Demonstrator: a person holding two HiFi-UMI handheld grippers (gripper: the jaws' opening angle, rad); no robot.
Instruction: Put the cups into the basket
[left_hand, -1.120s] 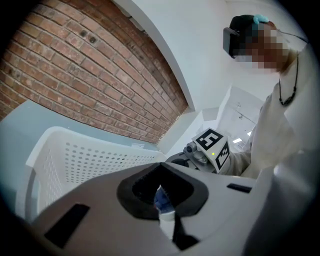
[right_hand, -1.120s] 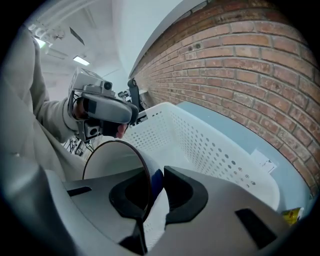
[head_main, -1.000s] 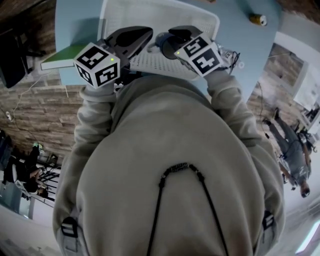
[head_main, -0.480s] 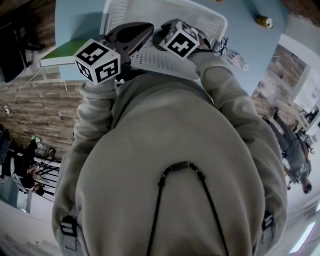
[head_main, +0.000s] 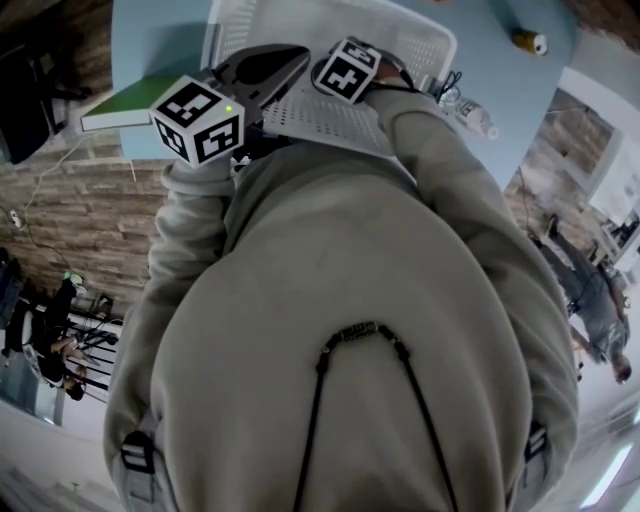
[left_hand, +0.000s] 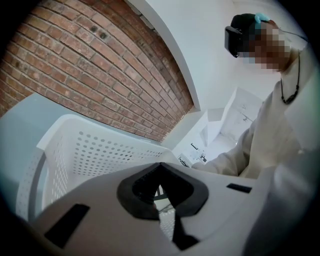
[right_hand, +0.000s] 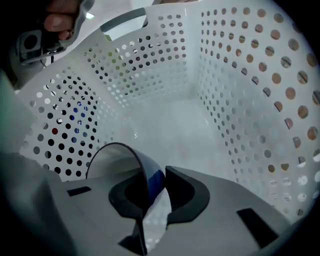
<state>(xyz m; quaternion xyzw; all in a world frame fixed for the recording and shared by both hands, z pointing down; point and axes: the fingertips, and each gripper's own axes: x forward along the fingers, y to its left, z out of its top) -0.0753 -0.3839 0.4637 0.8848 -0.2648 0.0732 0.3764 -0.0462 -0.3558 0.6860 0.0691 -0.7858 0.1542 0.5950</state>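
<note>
The white perforated basket (head_main: 330, 25) stands on the blue table just ahead of me. My right gripper (head_main: 345, 70) reaches down inside the basket (right_hand: 240, 100), and its jaws are shut on the rim of a cup (right_hand: 120, 160) with a dark blue wall. The cup hangs tilted above the basket's bare white floor, and the right gripper (right_hand: 152, 192) pinches its wall. My left gripper (head_main: 262, 68) hovers at the basket's near left corner. In its own view the left gripper (left_hand: 161, 192) is shut, with nothing in it, above the basket's rim (left_hand: 90, 150).
A green-edged board (head_main: 120, 110) lies on the blue table (head_main: 500, 90) to the left. A small yellow thing (head_main: 528, 40) and a clear bottle (head_main: 475, 118) lie on the right. A brick wall (left_hand: 100, 65) rises behind the basket. A hand (right_hand: 60, 20) shows beyond the basket's far rim.
My right gripper has swung left and forward over the rim and down into the basket with the cup. The left gripper has stayed almost still.
</note>
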